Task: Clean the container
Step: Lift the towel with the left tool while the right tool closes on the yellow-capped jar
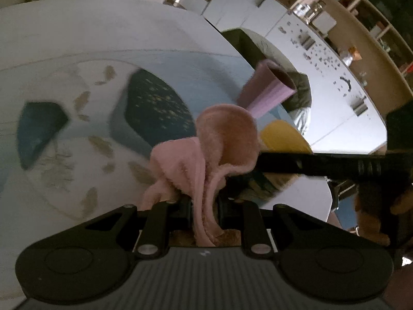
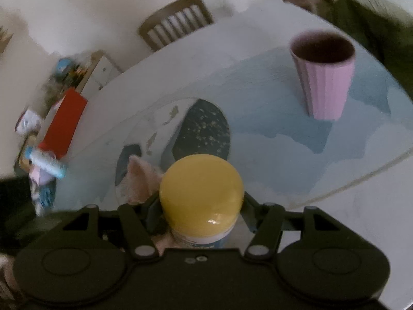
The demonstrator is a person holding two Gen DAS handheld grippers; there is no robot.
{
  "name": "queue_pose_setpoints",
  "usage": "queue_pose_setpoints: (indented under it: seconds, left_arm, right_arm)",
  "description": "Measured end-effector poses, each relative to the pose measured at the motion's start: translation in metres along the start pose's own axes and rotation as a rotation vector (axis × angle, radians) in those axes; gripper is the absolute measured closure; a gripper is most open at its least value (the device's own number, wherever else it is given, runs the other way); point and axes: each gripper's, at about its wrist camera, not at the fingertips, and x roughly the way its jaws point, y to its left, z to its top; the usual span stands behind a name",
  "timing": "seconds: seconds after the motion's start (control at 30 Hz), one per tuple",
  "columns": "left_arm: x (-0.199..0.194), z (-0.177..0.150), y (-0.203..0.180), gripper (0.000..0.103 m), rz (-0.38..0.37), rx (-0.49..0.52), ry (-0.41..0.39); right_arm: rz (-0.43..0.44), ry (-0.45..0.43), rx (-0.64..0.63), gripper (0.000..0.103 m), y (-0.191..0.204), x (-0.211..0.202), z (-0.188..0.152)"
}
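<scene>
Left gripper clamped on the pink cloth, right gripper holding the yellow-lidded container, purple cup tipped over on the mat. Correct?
Not quite: the purple cup stands upright on the mat, as the right wrist view shows. The rest holds: left gripper clamped on the pink cloth, right gripper holding the yellow-lidded container.

Your right gripper [image 2: 201, 206] is closed on a yellow-capped container [image 2: 201, 188], its jaws pressing the sides just under the cap; a white and blue label shows below the cap. At about 9 o'clock of the cap, touching it, you see a tuft of pink cloth [image 2: 140, 180]. Beyond the cap at 12 o'clock lies the dark speckled patch of the blue and white placemat [image 2: 284, 139]. A pink ribbed cup [image 2: 326, 82] stands upright on the mat at 2 o'clock, well apart from the container. A slatted wooden chair [image 2: 175, 23] sits past the white table [image 2: 361, 206] at 12 o'clock, and a red box [image 2: 64, 121] lies at 10 o'clock.
</scene>
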Motion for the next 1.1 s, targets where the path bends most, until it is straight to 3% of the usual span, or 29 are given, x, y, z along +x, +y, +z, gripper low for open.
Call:
queue_pose_setpoints:
  seconds: [0.2,0.3,0.53,0.73,0.8,0.93,1.1]
  left_arm:
    - [-0.046,0.011,0.018,0.085,-0.065,0.000,-0.051]
    - [-0.062,0.016,0.010,0.085,-0.109,0.049,-0.068]
    - [-0.052,0.016,-0.008,0.085,-0.165,0.117,-0.026]
    - [-0.036,0.014,0.017,0.086,-0.216,-0.003,-0.011]
    - [-0.029,0.014,0.024,0.086,-0.176,-0.028,0.007]
    - [-0.019,0.005,0.029,0.086,-0.087,0.019,0.051]
    - [-0.029,0.000,0.043,0.086,-0.082,-0.019,0.025]
  right_arm:
    - [-0.059,0.018,-0.442,0.041,0.048,-0.003,-0.026]
    - [-0.059,0.038,-0.542,0.041,0.062,0.001,-0.036]
    - [-0.024,0.047,-0.568,0.041,0.079,0.009,-0.043]
    - [-0.028,0.046,-0.567,0.041,0.081,0.013,-0.046]
    - [-0.026,0.045,-0.561,0.041,0.080,0.012,-0.046]
    - [-0.018,0.038,-0.543,0.041,0.083,0.011,-0.045]
    - [-0.040,0.075,-0.377,0.041,0.070,0.018,-0.027]
